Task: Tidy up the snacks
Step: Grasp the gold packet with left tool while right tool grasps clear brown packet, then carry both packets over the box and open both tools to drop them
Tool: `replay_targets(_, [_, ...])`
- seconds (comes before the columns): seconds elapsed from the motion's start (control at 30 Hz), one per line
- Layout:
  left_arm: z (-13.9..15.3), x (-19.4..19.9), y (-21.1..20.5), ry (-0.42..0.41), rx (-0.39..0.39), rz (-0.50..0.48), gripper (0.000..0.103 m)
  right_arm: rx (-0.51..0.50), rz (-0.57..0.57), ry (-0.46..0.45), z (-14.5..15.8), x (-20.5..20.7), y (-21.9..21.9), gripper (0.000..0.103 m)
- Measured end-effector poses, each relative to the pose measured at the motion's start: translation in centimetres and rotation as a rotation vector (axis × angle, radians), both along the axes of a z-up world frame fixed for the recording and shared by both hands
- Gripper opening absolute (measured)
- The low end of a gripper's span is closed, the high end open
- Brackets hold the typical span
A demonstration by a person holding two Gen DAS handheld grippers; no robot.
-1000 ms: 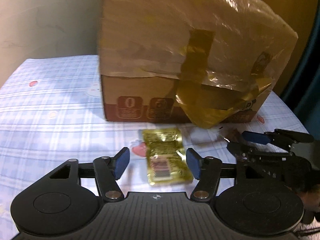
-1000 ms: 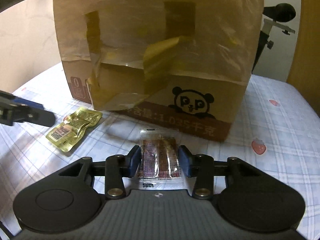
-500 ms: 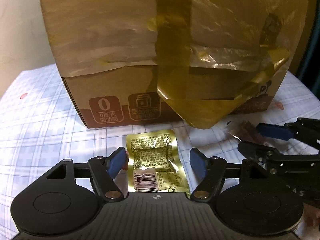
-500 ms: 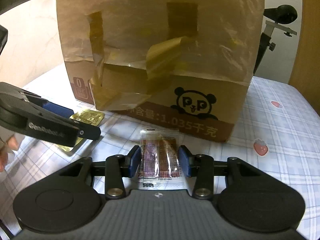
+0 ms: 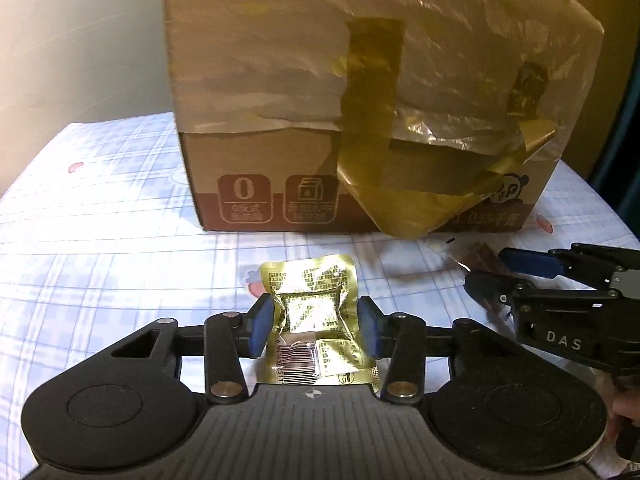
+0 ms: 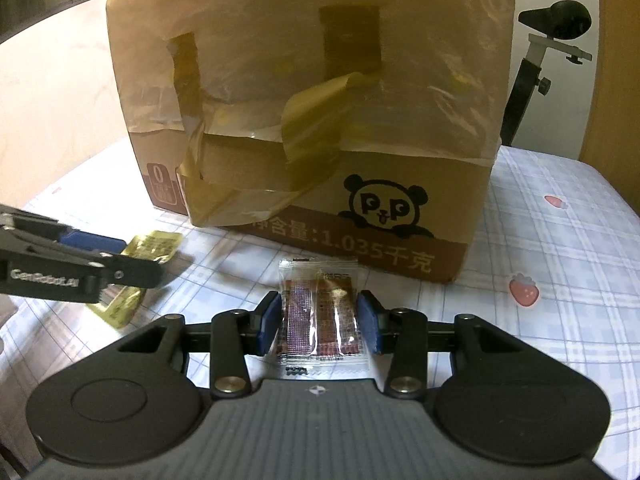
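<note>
On the checked counter cloth [image 5: 100, 240] before a taped cardboard box [image 6: 312, 120], the left gripper [image 5: 316, 330] has its jaws closing on a gold packet [image 5: 312, 312], which lies lengthwise along them. The right gripper [image 6: 318, 322] is clamped on a clear snack packet [image 6: 318, 312], likewise lengthwise; only its view shows the box's panda print.

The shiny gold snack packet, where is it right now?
The gold packet lies on the checked cloth in front of the cardboard box, between the fingers of the left tool, whose jaws are closing on it.

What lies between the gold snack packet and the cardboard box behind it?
Only bare checked tablecloth separates the gold packet from the cardboard box; the left wrist view shows it.
</note>
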State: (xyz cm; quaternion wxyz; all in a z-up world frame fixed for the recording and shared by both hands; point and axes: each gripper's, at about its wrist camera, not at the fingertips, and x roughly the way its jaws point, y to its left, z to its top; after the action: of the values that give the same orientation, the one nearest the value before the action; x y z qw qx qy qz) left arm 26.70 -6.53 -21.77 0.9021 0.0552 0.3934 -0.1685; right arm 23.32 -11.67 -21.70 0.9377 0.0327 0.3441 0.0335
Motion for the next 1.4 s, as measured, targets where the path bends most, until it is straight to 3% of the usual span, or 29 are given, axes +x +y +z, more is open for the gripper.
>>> replay_targets(0.33, [2.8, -2.1, 1.1, -0.075, -0.031, -0.007, 0.048, 0.042, -0.007, -0.014, 0.1, -0.5, -0.5, 0.044])
replay_targets(0.57, [5.5, -3.0, 2.7, -0.120, -0.063, 0.017, 0.048, 0.072, -0.029, -0.056, 2.1, -3.2, -1.5, 0.044])
replay_targets(0.77, [9.1, -3.2, 4.3, -0.175, -0.113, 0.028, 0.048, 0.070, -0.068, -0.140, 6.2, -6.6, -3.8, 0.044])
replay_targets(0.97, [15.0, -3.0, 4.4, -0.298, -0.172, -0.017, 0.049, 0.046, -0.045, -0.309, 13.8, -8.1, -5.4, 0.044])
replay_targets(1.17, [20.5, -0.4, 2.2, -0.403, -0.202, -0.082, 0.050, 0.043, 0.015, -0.425, 20.8, -4.1, -5.4, 0.044])
replay_targets(1.27, [21.9, 2.2, 0.5, -0.418, -0.192, -0.102, 0.050, 0.024, 0.049, -0.405, 22.3, -0.3, -4.8, 0.044])
replay_targets(1.4, [22.1, 6.4, -1.4, -0.377, -0.167, -0.090, 0.050, 0.033, 0.070, -0.310, 21.9, 5.5, -3.7, 0.044])
